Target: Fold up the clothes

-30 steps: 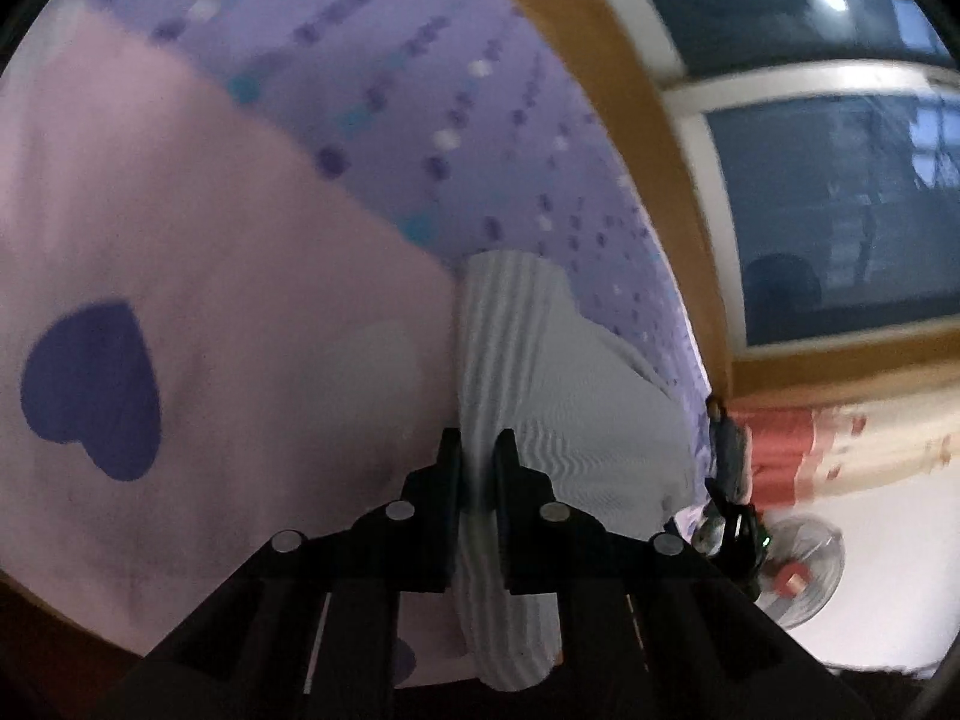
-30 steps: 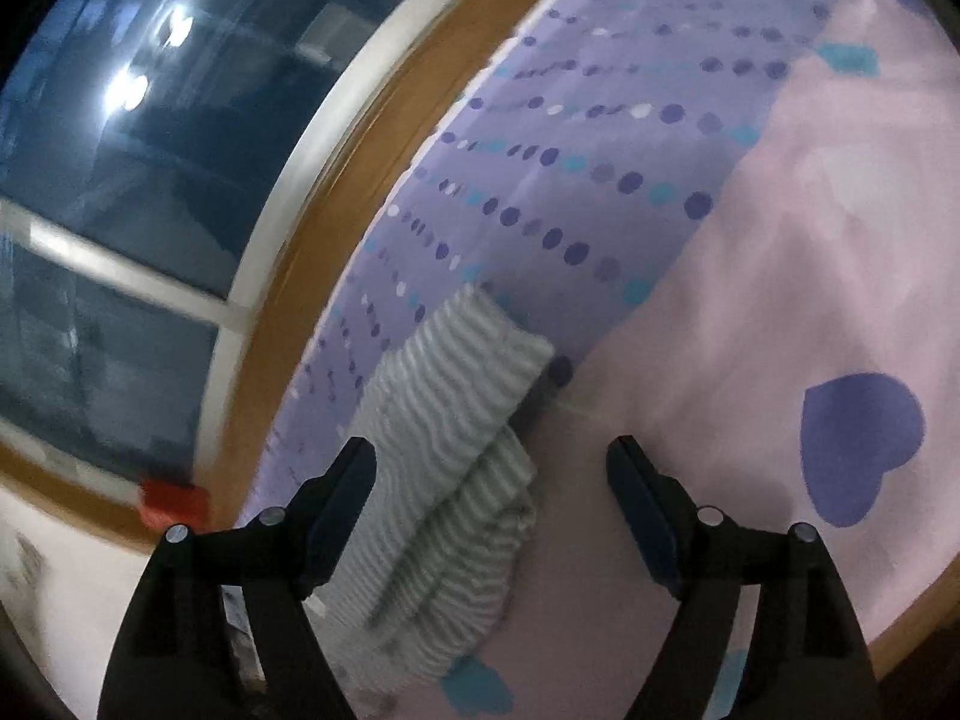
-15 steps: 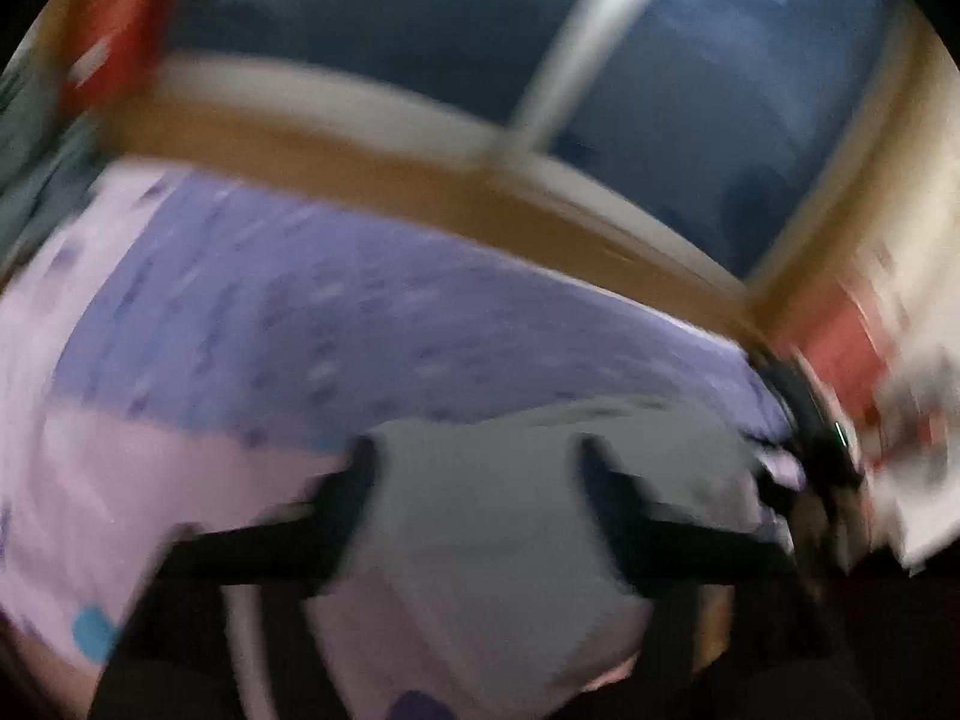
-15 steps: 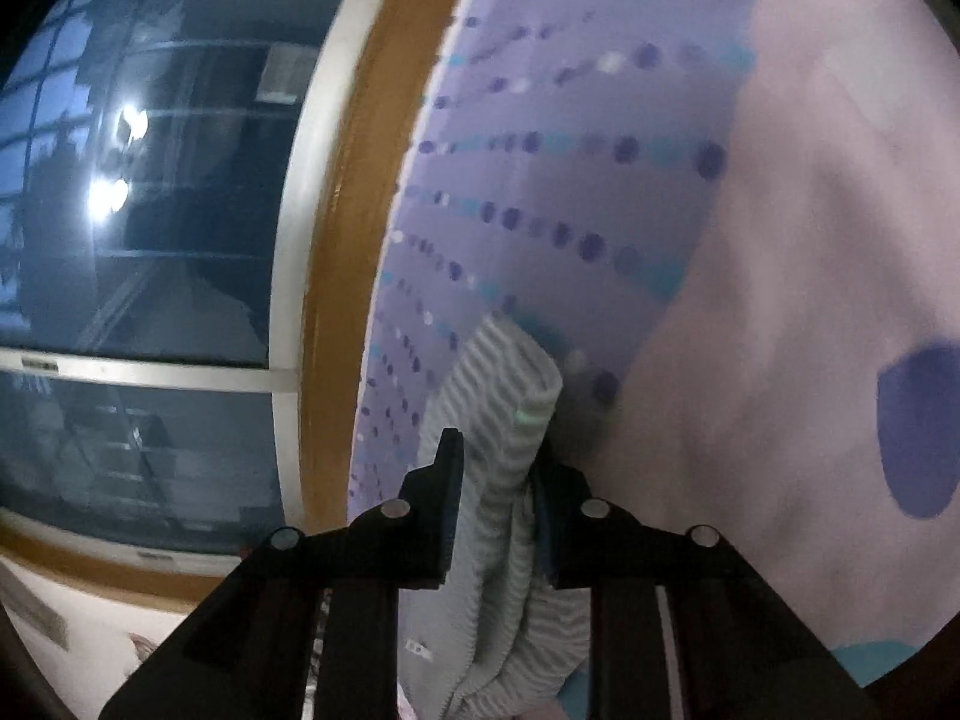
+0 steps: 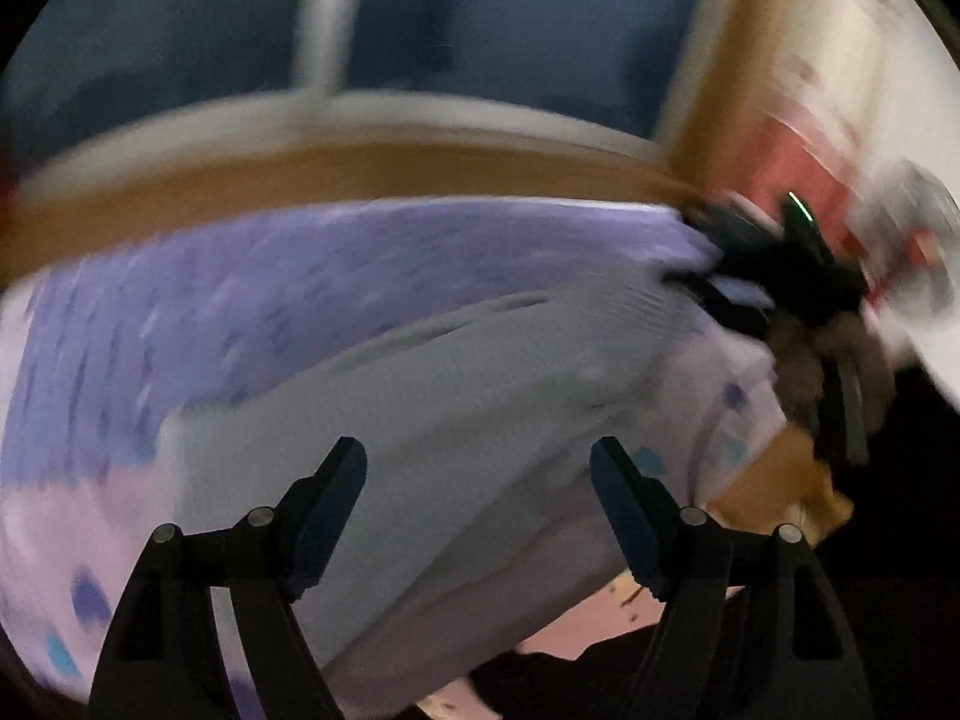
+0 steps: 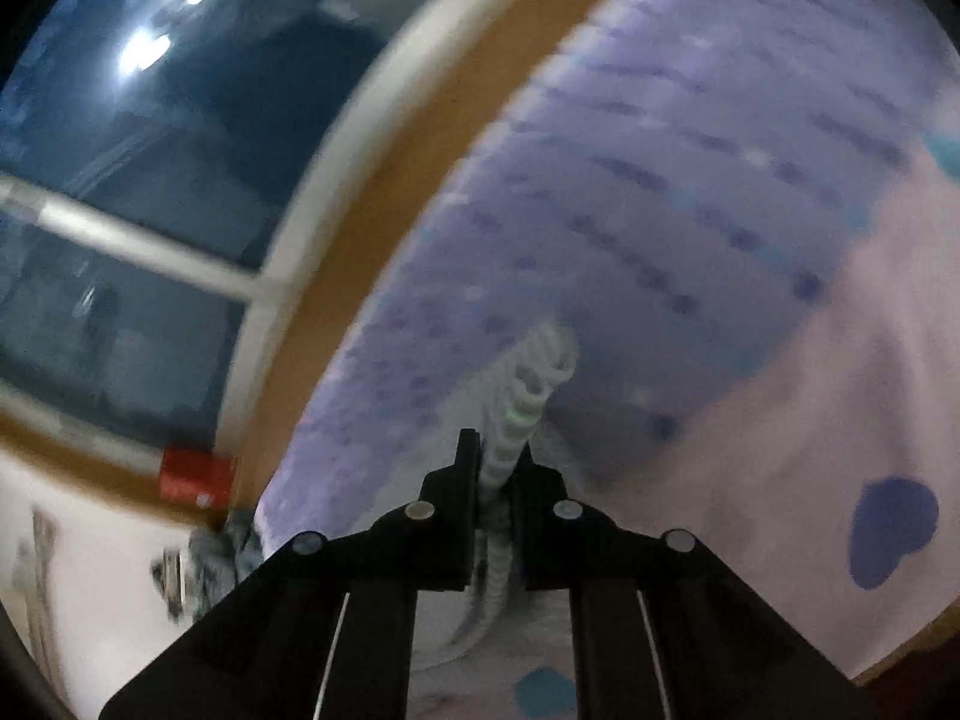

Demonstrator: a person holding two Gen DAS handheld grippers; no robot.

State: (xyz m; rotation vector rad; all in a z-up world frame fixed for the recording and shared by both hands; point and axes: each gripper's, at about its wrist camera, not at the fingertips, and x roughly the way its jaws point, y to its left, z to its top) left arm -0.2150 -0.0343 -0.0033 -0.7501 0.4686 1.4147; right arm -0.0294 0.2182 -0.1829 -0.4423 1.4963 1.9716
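Striped cloth [image 5: 456,420], grey and white, is being spread over the bed sheet [image 5: 240,312] in the left wrist view, w/ a long fold running across it toward the upper right. It is lying partly on the purple dotted part of the sheet and partly on the pink part. Left gripper [image 5: 477,510] is being held above the cloth w/ its fingers [image 5: 327,498] standing wide apart; nothing is being gripped between them, and the cloth is only seen behind the gap. Whether the tips are touching the fabric cannot be told, since the picture is blurred.

At the right edge of this view the right gripper [image 5: 714,276] is being seen as a dark shape at the far end of the cloth, w/ a hand [image 5: 804,348] behind it.

In the right wrist view the right gripper [image 6: 497,450] is being shown w/ its jaws almost fully together; they have just been closing, and a bunched edge of the cloth [image 6: 528,384] is being pinched between the pads. The cloth is standing up as a narrow ridge in front of the fingers and is hanging down under them. Around it the sheet [image 6: 690,240] is being seen, purple w/ dots, then pink w/ a dark heart [image 6: 891,531]. A window [image 6: 150,150] w/ a wooden frame is running beside the bed.
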